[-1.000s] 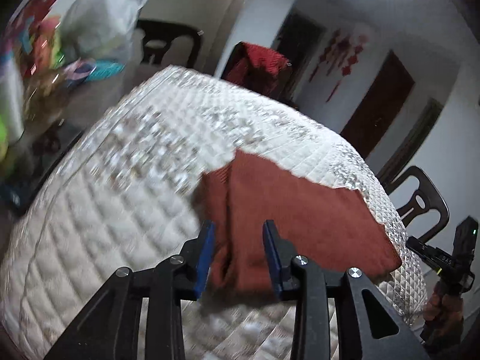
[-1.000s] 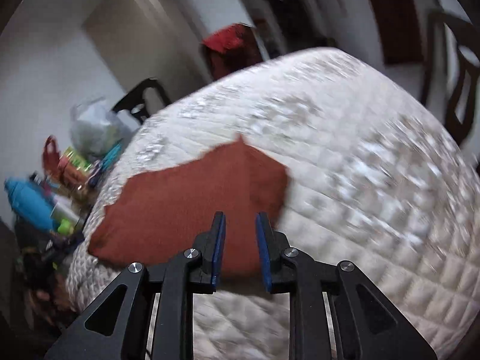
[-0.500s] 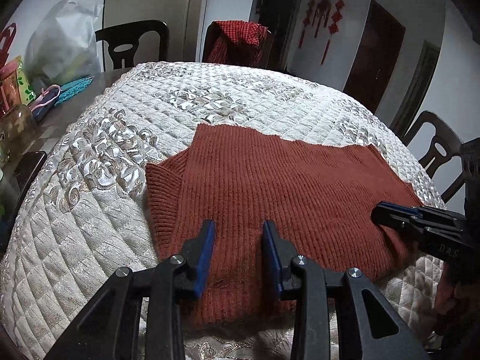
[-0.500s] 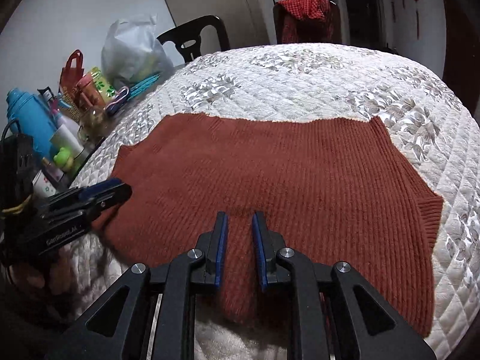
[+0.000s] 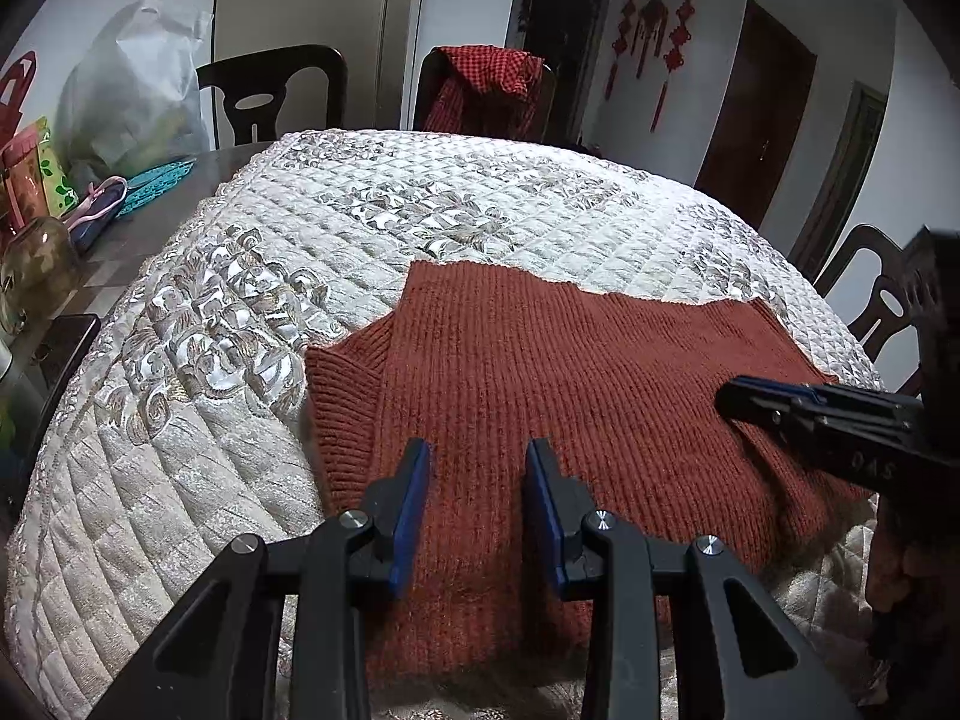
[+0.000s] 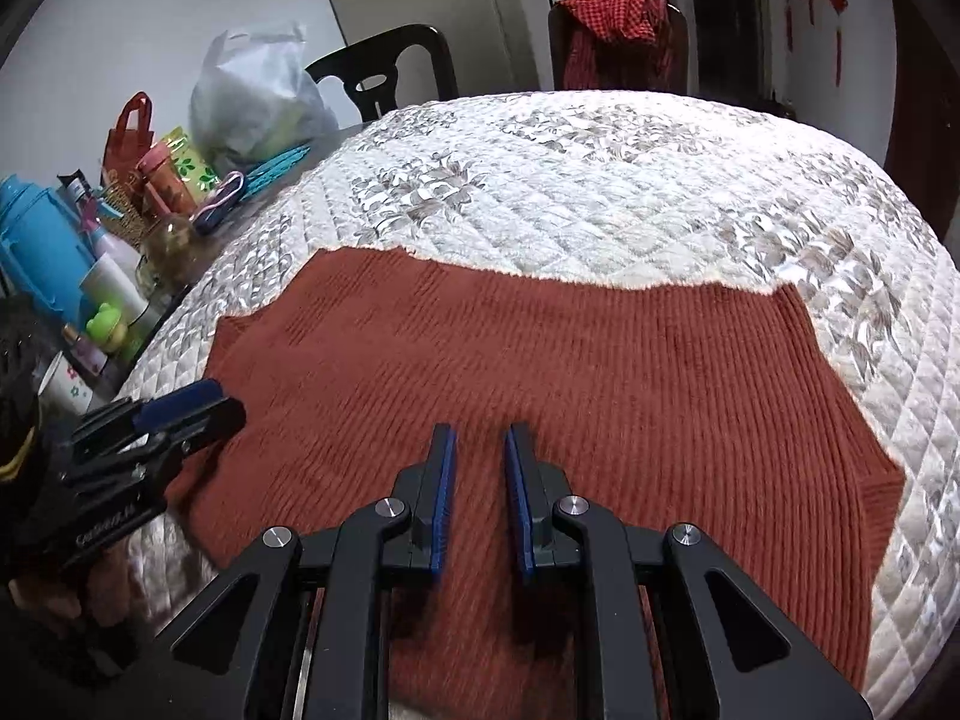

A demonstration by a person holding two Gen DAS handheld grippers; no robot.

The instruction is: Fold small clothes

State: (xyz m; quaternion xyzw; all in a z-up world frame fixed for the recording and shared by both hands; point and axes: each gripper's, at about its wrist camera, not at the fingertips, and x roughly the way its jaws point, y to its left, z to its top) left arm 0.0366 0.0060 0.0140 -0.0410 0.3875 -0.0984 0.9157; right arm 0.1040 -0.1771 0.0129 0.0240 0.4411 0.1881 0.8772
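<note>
A rust-red ribbed knit sweater (image 5: 570,372) lies spread flat near the front edge of the quilted table; it also shows in the right wrist view (image 6: 540,360). My left gripper (image 5: 477,450) is open and empty, hovering over the sweater's left near part. My right gripper (image 6: 478,438) is open by a narrower gap, empty, over the sweater's middle near edge. The right gripper also shows at the right of the left wrist view (image 5: 738,396). The left gripper also shows at the left of the right wrist view (image 6: 204,402).
A white quilted cover (image 5: 420,204) lies over the round table. Bottles, a blue flask (image 6: 36,252), bags and a plastic bag (image 6: 252,102) crowd the left side. Dark chairs (image 5: 270,90) ring the table; one holds a red checked cloth (image 5: 486,84).
Both grippers swung in from blurred motion and settled low over the sweater's near edge. The sweater went from bunched to spread flat. The right gripper's jaws have opened a little wider.
</note>
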